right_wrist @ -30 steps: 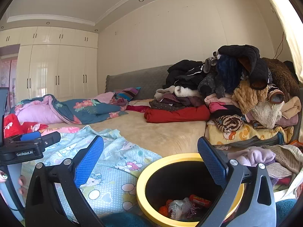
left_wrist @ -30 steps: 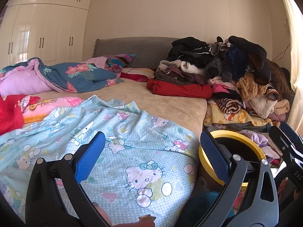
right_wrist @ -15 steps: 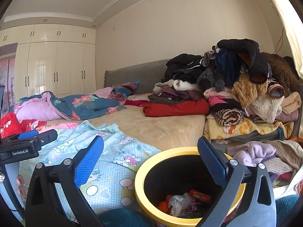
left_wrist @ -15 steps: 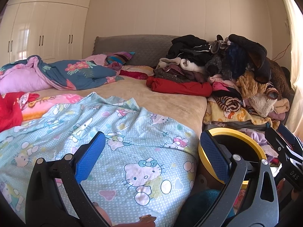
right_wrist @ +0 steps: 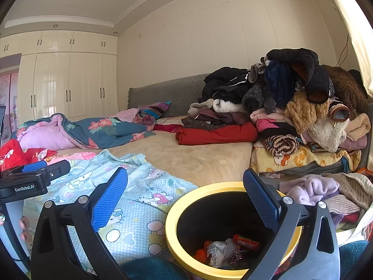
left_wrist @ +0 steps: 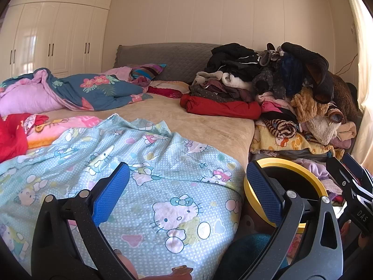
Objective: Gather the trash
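Observation:
A black bin with a yellow rim (right_wrist: 179, 205) stands beside the bed. It also shows in the left wrist view (left_wrist: 289, 162). Inside lie crumpled wrappers (right_wrist: 220, 250) and a red packet (right_wrist: 246, 242). My right gripper (right_wrist: 185, 194) is open and empty, above the bin's near side. My left gripper (left_wrist: 187, 185) is open and empty, over the Hello Kitty sheet (left_wrist: 144, 163), left of the bin. The left gripper's body shows at the left of the right wrist view (right_wrist: 30, 179).
A bed (left_wrist: 186, 116) with a beige cover fills the middle. A tall pile of clothes (left_wrist: 291, 98) sits at its right side. A floral quilt (left_wrist: 81, 88) lies at the back left. White wardrobes (right_wrist: 67, 84) line the far wall.
Both views have tilted up a little, so the bed and bin sit slightly lower in frame. Both grippers stay open and empty.

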`<state>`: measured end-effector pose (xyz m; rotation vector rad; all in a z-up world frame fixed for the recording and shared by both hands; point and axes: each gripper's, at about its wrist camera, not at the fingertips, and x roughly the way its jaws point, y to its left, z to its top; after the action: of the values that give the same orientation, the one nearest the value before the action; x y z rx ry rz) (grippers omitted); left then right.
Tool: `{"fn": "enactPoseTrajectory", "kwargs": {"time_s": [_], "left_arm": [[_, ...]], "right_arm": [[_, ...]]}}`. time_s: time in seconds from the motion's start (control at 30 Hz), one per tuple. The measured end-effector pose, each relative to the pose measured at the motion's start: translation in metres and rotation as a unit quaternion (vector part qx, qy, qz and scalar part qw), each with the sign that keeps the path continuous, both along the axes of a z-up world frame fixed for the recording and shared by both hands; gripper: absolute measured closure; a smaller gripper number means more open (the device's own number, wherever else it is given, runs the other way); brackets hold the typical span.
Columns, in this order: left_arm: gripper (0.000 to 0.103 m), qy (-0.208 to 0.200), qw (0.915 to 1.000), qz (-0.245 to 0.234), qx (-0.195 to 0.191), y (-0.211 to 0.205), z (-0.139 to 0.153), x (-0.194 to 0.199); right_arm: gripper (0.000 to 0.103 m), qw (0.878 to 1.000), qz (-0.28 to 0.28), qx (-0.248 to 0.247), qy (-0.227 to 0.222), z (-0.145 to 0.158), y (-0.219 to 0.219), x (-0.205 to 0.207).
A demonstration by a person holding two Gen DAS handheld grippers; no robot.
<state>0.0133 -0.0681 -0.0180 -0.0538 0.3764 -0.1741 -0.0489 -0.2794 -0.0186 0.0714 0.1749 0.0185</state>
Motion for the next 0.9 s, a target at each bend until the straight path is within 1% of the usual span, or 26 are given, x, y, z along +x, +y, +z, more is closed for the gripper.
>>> {"fn": "enactPoseTrajectory", "kwargs": {"time_s": [0.9], "left_arm": [[0.011, 0.002, 1.0000, -0.001, -0.002, -0.0004, -0.0007, -0.0002]], "right_arm": [[0.006, 1.000, 0.000, 0.001, 0.000, 0.0004, -0.0008, -0.0004]]}}
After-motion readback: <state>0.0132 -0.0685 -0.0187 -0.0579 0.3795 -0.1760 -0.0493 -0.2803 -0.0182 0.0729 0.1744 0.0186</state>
